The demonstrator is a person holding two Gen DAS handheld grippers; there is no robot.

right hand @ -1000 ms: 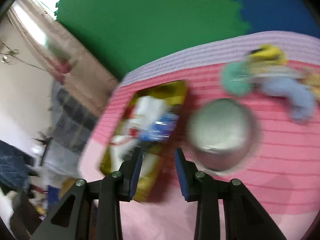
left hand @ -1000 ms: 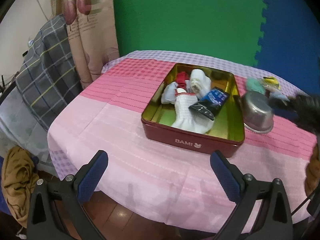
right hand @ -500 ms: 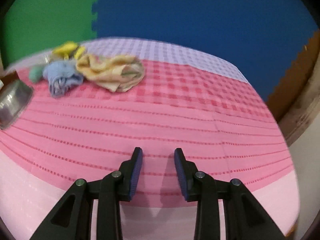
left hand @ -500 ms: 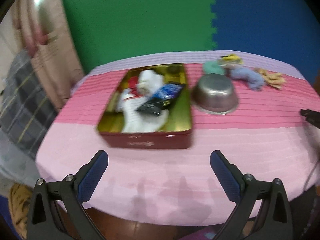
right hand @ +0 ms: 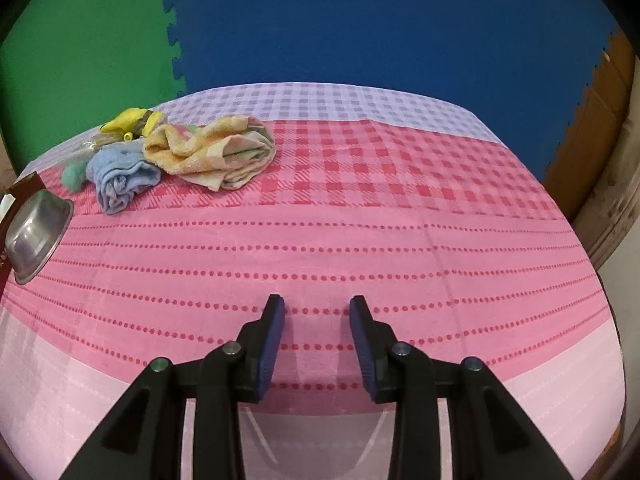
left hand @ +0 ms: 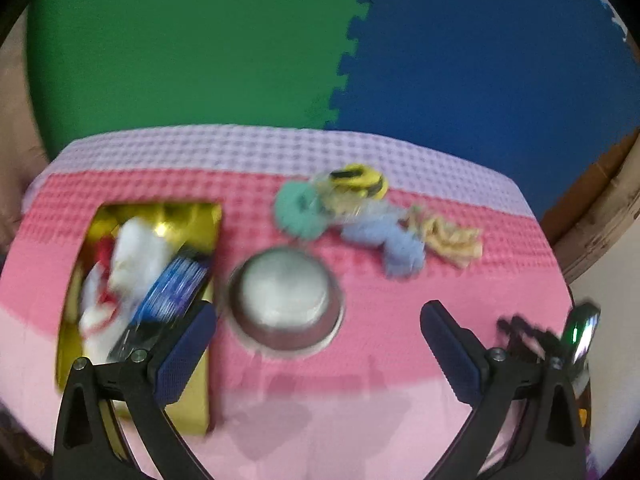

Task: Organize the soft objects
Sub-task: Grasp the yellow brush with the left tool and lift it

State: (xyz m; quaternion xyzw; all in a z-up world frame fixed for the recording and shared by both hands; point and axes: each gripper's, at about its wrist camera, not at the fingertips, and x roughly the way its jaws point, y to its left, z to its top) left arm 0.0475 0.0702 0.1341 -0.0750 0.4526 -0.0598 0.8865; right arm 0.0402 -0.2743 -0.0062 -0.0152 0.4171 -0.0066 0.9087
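Left gripper (left hand: 318,344): jaws stood wide apart, nothing between them, held above the near part of the pink checked tablecloth (left hand: 360,420). Left wrist view was motion-blurred.

Right gripper (right hand: 317,344): jaws partly apart with a gap between the blue pads (right hand: 272,340), nothing gripped, low over bare cloth on the right half of the table. Its dark body also showed at the right edge of the left wrist view.

Count, containers: one gold-lined tin (left hand: 200,408) on the left of the table; one steel bowl (left hand: 286,300) just beside the tin's right wall, standing upright.

Count, soft things in the tin: white socks with red trim (left hand: 128,264), number could not be told through the blur, and one blue-and-black packet (left hand: 168,300) lying over them.

Count, soft things loose on the cloth: four, bunched in one cluster behind the bowl toward the far edge.
- one teal fluffy item (left hand: 300,210), farthest left;
- one yellow item with black stripes (right hand: 128,122), at the back, touching the teal one;
- one light blue cloth (right hand: 120,176), crumpled, in the middle;
- one peach-yellow towel (right hand: 216,152), crumpled, on the right, touching the blue cloth.

Cluster lay well apart from both grippers. Behind the table: one green foam mat (left hand: 180,48) and one blue foam mat (left hand: 480,60), interlocked.
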